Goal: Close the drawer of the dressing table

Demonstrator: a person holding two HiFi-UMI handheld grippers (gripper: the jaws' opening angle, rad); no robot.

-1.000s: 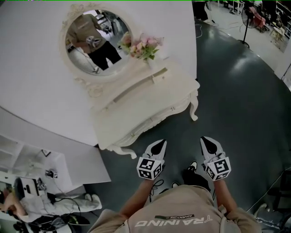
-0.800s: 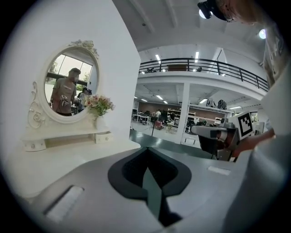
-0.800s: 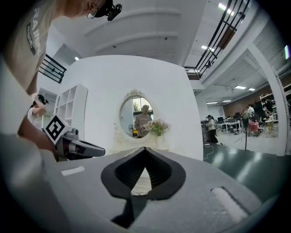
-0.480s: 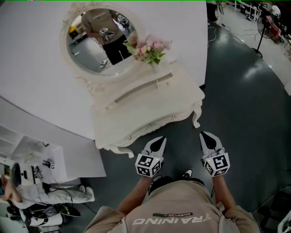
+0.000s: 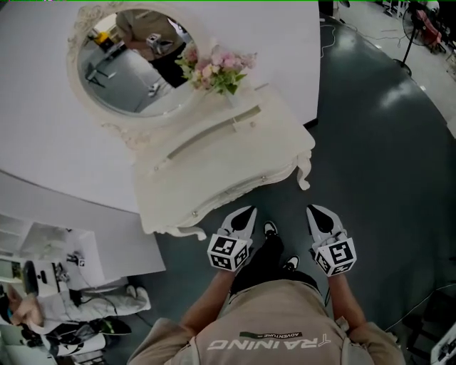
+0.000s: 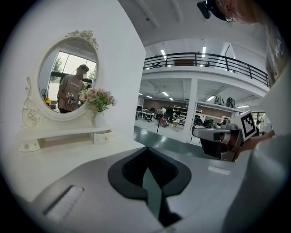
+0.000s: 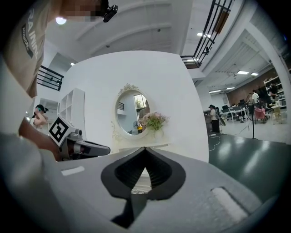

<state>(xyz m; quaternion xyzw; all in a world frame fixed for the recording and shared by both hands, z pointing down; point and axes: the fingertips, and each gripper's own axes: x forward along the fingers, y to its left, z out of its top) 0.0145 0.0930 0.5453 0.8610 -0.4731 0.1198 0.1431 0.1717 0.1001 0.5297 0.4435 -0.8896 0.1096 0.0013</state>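
The white dressing table (image 5: pixel 214 160) stands against a curved white wall, with an oval mirror (image 5: pixel 121 60) and a vase of pink flowers (image 5: pixel 214 71) on its shelf. Its drawer front (image 5: pixel 228 196), with two small knobs, faces me; how far out it stands cannot be told. My left gripper (image 5: pixel 244 216) and right gripper (image 5: pixel 317 214) hover side by side over the floor just short of the table, apart from it. Both are shut, tips meeting with nothing between them. The left gripper view shows its shut tips (image 6: pixel 146 148), the right gripper view its own (image 7: pixel 145 148).
Dark grey floor (image 5: pixel 377 142) stretches to the right of the table. A white shelf unit (image 5: pixel 43 246) and a seated person (image 5: pixel 43 306) are at the lower left. A standing fan (image 5: pixel 417 21) is at the far upper right. My feet (image 5: pixel 274 246) are between the grippers.
The person has stepped closer to the dressing table; both grippers have moved forward with the body and stay shut. The table now sits lower and nearer in the head view.
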